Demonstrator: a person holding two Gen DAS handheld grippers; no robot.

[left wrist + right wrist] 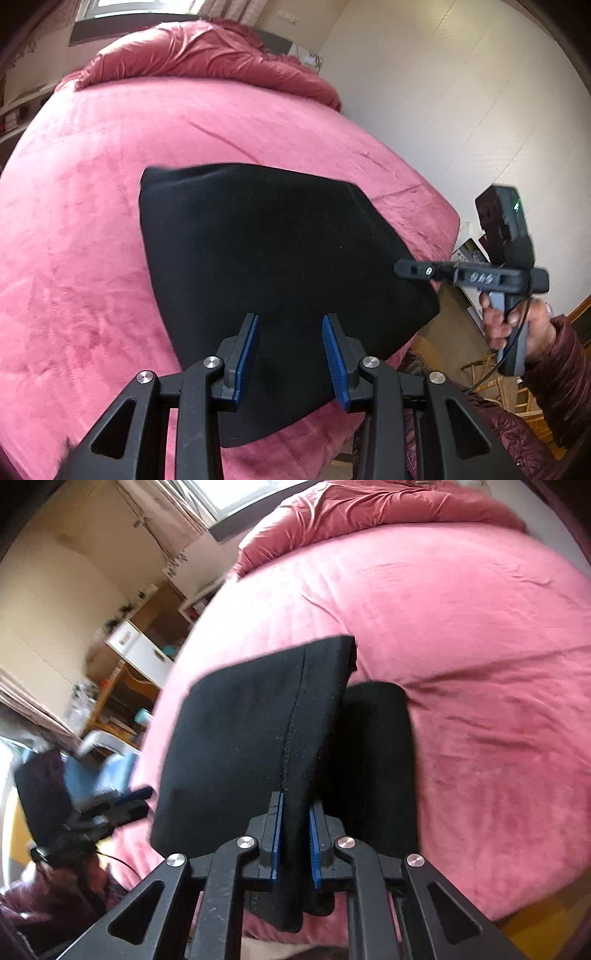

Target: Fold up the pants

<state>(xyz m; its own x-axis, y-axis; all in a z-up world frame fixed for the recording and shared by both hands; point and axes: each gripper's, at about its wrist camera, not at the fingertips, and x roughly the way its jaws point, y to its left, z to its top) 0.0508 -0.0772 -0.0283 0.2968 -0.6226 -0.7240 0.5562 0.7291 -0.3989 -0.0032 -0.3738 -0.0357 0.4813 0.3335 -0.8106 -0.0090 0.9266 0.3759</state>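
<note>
Black pants (266, 251) lie folded on the pink bed (92, 221) near its front edge. My left gripper (290, 325) is open just above the pants' near edge, with nothing between its blue pads. My right gripper (295, 805) is shut on the near edge of the pants (251, 731) and holds one fold lifted, with a seam running away from its fingers. A lower layer (376, 753) lies flat on the bed to the right. The right gripper also shows in the left wrist view (406, 267) at the pants' right edge. The left gripper shows blurred in the right wrist view (136, 799).
A rumpled pink duvet (207, 51) is piled at the far end of the bed. A white wall (461, 110) stands on the right side. Shelves and a white drawer unit (140, 646) stand beyond the bed's left side. Wicker furniture (491, 373) sits by the bed's near corner.
</note>
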